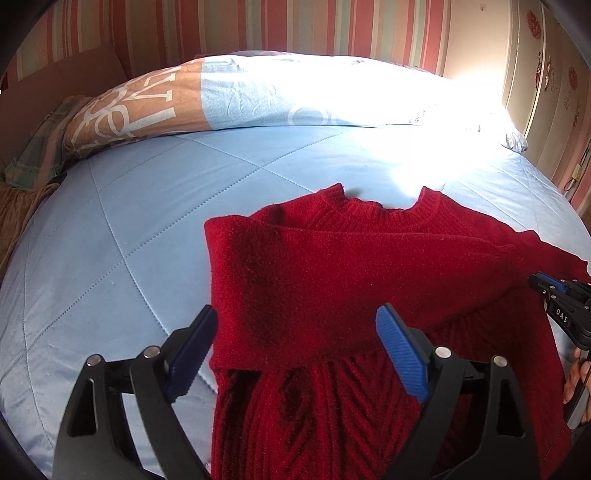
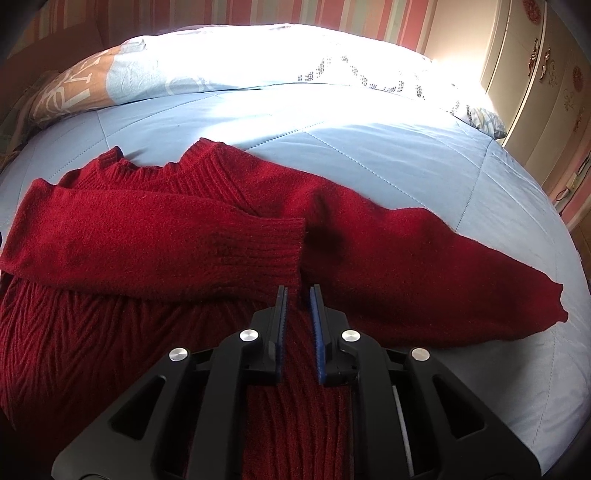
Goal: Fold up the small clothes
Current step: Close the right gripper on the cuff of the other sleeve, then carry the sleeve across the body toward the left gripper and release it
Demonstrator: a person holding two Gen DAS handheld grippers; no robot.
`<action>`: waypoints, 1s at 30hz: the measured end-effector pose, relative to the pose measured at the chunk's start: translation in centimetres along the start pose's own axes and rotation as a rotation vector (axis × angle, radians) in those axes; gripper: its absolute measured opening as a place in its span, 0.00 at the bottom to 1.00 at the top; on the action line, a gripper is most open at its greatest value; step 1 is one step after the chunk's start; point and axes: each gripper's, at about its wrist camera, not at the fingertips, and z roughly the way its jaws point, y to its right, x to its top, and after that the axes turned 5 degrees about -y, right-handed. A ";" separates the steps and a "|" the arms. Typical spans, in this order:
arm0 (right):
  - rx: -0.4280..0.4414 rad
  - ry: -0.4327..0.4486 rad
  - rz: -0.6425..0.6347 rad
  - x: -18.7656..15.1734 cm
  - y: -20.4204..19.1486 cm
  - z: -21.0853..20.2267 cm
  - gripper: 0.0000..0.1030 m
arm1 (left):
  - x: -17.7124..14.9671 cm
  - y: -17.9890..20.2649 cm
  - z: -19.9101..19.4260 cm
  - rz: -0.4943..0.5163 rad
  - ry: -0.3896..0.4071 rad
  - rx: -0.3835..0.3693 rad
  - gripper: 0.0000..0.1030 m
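A red knitted sweater (image 1: pixel 332 280) lies flat on the light blue quilted bed (image 1: pixel 110 240), collar pointing away. Its left sleeve (image 2: pixel 147 236) is folded across the chest, with the cuff (image 2: pixel 273 251) ending near the middle. The right sleeve (image 2: pixel 461 269) stretches out to the right. My left gripper (image 1: pixel 295 343) is wide open, hovering over the folded sleeve's shoulder end, holding nothing. My right gripper (image 2: pixel 298 295) has its jaws a narrow gap apart just in front of the cuff's corner, gripping nothing; it also shows in the left wrist view (image 1: pixel 554 295).
A folded blue and brown duvet (image 1: pixel 221 99) and pillows lie along the bed's far side. A cream wardrobe (image 2: pixel 546 74) stands at the right. A striped wall (image 1: pixel 258 26) is behind. Bright sunlight washes out the far right of the bed.
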 end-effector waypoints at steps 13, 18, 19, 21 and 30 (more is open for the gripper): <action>0.110 -0.030 -0.045 0.3 -2.2 2.6 0.37 | 1.0 1.3 -1.8 0.039 0.029 0.053 0.86; 0.165 -0.011 -0.029 0.2 -1.0 1.3 0.37 | 2.1 3.7 -2.0 0.068 0.041 0.019 0.86; 0.181 0.004 -0.017 0.1 -0.4 0.5 0.37 | 2.3 4.5 -2.1 0.076 0.047 -0.001 0.86; 0.205 0.046 0.025 -0.1 1.6 -1.5 0.38 | 2.9 6.3 -2.4 0.099 0.066 -0.042 0.86; 0.072 0.116 0.410 -4.9 17.4 -5.0 0.53 | 5.7 14.8 -0.6 0.199 0.097 -0.158 0.86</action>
